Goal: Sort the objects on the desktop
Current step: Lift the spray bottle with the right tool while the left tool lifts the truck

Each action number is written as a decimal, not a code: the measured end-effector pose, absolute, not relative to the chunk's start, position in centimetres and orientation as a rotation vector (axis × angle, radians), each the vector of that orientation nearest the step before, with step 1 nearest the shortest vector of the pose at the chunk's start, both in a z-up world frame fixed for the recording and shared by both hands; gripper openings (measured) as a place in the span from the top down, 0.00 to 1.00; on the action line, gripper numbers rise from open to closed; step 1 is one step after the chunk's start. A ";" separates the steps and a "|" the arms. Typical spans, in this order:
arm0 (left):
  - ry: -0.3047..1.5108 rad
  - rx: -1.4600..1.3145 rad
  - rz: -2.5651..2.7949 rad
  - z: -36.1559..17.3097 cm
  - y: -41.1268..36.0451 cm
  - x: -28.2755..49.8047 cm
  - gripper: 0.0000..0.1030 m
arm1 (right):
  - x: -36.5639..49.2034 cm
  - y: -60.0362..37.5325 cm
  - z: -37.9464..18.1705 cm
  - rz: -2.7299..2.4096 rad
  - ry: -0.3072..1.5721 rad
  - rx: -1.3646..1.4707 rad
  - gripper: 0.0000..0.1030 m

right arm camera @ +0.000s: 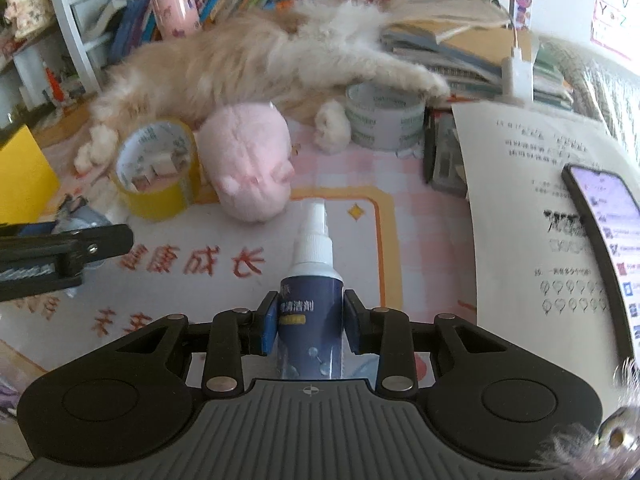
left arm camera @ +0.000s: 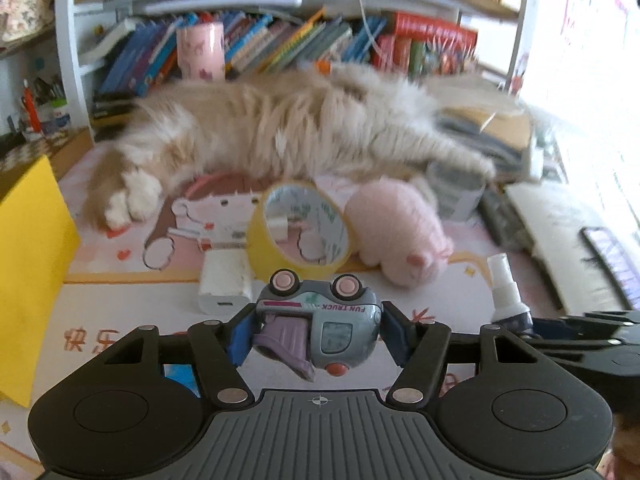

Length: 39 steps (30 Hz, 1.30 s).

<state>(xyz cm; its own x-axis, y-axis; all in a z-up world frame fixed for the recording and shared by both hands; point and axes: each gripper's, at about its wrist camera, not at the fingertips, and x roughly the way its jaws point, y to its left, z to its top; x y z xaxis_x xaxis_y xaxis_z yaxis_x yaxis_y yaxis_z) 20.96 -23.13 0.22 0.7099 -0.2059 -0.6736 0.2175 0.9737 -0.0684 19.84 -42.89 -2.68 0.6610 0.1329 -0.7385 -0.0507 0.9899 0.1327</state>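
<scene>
1. My left gripper (left arm camera: 316, 330) has its blue pads pressed against both ends of a grey toy truck (left arm camera: 320, 326), which I hold upside down with its pink wheels pointing up, above the pink desk mat (left arm camera: 140, 300).
2. My right gripper (right arm camera: 310, 322) is clamped on the dark blue body of a spray bottle (right arm camera: 312, 280), with the white nozzle pointing away from me.
3. Beyond the truck stands a yellow tape roll (left arm camera: 300, 228) on its edge, with a white charger block (left arm camera: 224, 280) just beside it on the left.
4. A pink plush toy (right arm camera: 248, 168) lies just right of that roll; whether they touch, I cannot tell.
5. A fluffy cat (left arm camera: 288, 120) sprawls across the back of the desk, in front of a row of books (left arm camera: 280, 40).
6. From the right wrist view, a clear tape roll (right arm camera: 384, 116) sits near the cat's paw, and a phone (right arm camera: 604, 216) rests on a printed sheet (right arm camera: 520, 184).
</scene>
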 end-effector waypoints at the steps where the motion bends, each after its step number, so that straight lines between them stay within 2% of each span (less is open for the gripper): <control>1: 0.730 0.014 -0.238 0.8 -22.8 20.3 0.38 | 19.7 -42.7 -2.3 0.109 0.830 0.103 0.71; 16: 0.649 0.011 -0.234 3.7 -18.0 15.1 0.38 | 15.3 -38.2 2.4 0.174 0.638 0.019 0.71; 29: 0.641 -0.005 -0.211 3.5 -11.7 10.9 0.38 | 12.1 -32.0 3.0 0.225 0.629 -0.004 0.71; 39: 0.673 -0.061 -0.129 3.4 -3.4 6.2 0.38 | 8.5 -24.2 2.9 0.316 0.650 -0.040 0.71</control>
<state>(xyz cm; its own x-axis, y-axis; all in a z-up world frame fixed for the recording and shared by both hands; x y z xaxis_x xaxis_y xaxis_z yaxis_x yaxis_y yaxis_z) 6.18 -3.38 3.37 0.7743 -0.1384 -0.6175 0.0993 0.9903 -0.0975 8.54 -24.17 2.88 0.7499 0.2768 -0.6009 -0.3019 0.9514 0.0615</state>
